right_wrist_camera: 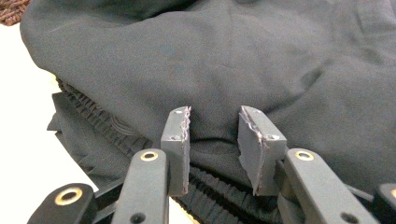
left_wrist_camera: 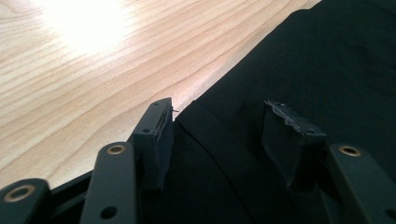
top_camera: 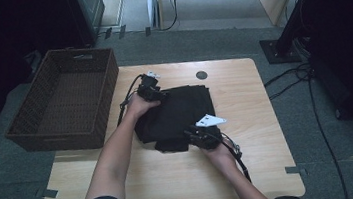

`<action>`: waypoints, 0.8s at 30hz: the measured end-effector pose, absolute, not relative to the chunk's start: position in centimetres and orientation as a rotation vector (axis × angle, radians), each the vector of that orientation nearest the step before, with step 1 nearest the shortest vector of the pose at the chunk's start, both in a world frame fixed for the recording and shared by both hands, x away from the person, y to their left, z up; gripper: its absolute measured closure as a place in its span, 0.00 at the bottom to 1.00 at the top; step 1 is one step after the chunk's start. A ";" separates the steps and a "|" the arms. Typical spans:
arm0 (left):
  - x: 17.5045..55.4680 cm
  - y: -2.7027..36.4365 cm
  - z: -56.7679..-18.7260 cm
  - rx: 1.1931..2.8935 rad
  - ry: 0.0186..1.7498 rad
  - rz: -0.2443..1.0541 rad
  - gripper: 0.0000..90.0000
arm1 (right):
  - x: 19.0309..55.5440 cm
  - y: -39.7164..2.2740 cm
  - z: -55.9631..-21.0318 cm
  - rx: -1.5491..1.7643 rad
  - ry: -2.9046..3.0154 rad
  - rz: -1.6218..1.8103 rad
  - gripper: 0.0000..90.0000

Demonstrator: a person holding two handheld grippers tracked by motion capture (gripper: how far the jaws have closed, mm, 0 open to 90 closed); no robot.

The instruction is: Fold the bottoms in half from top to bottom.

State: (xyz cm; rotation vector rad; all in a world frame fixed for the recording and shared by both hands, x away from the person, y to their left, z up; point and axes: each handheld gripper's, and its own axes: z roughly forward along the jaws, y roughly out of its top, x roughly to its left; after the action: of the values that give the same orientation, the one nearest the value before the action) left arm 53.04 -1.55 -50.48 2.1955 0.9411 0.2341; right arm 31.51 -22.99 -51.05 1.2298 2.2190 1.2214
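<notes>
A: From the high view, the folded black garment point(top_camera: 179, 117) lies mid-table, with the left gripper point(top_camera: 156, 94) at its far-left corner and the right gripper point(top_camera: 196, 136) at its near edge.

B: It looks soft, light and floppy, so it will sag unless both grippers take an edge.

A: In the left gripper view the jaws stand apart, one on each side of a folded hem point(left_wrist_camera: 219, 140), pressing nothing.

B: In the right gripper view the jaws are partly open. The ribbed waistband point(right_wrist_camera: 224, 191) sits just under them, and I'd grip that thicker band.
</notes>
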 end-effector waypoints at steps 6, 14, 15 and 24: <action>53.2 -1.6 -50.8 2.190 0.969 0.263 0.37 | 31.5 -23.0 -51.1 1.231 2.219 1.224 0.72; 52.7 -1.2 -51.0 2.213 0.923 0.270 0.40 | 31.5 -23.0 -51.1 1.232 2.218 1.230 0.72; 52.6 -1.1 -51.0 2.212 0.917 0.264 0.44 | 31.5 -23.0 -51.1 1.231 2.216 1.229 0.72; 51.6 -1.0 -50.6 2.233 0.834 0.204 0.84 | 31.5 -23.0 -51.2 1.234 2.211 1.229 0.72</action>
State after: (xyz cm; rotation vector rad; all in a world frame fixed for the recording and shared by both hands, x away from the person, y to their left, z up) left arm 51.58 -1.01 -50.64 2.2334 0.8343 0.2042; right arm 31.51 -22.99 -51.18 1.2339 2.2106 1.2287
